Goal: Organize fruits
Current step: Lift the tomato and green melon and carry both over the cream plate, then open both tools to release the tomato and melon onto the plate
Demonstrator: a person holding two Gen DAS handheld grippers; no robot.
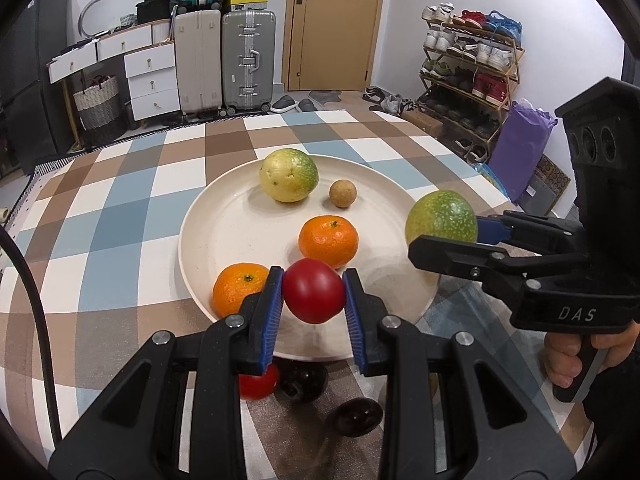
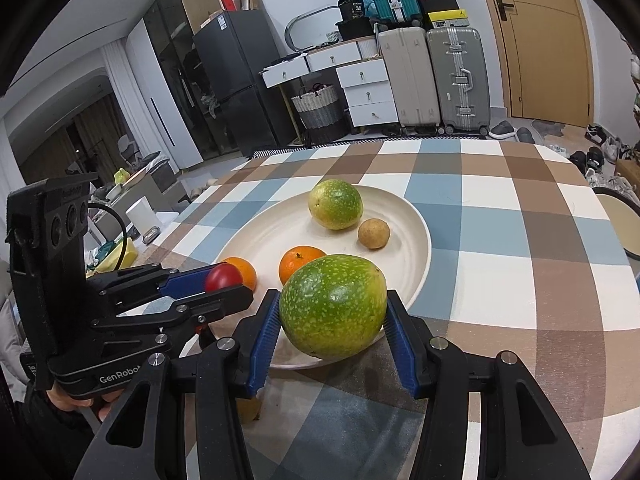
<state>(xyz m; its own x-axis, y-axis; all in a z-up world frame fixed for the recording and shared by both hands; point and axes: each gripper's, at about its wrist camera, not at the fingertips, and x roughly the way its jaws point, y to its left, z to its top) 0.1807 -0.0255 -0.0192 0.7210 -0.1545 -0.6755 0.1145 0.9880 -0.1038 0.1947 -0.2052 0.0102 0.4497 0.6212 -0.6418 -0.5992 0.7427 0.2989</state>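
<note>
So the left gripper (image 1: 313,292) has its blue pads clamped tight on a small, smooth red tomato (image 1: 314,290), low centre of the left wrist view, hanging over the near rim of the round cream plate (image 1: 224,236). The right gripper (image 2: 332,312) is clamped on a big speckled green round fruit (image 2: 333,305), jaws spread wide around it, bottom centre of the right wrist view, over the plate's near edge. Sitting on the plate: two orange mandarins (image 1: 328,241) (image 1: 239,289), a yellow-green fruit (image 1: 288,175) and a little brown round fruit (image 1: 343,193) toward the top. Plate's on a checked tablecloth (image 1: 120,208). Another red tomato (image 1: 258,382) and two dark round fruits (image 1: 354,416) lie on the cloth below the left jaws.
</note>
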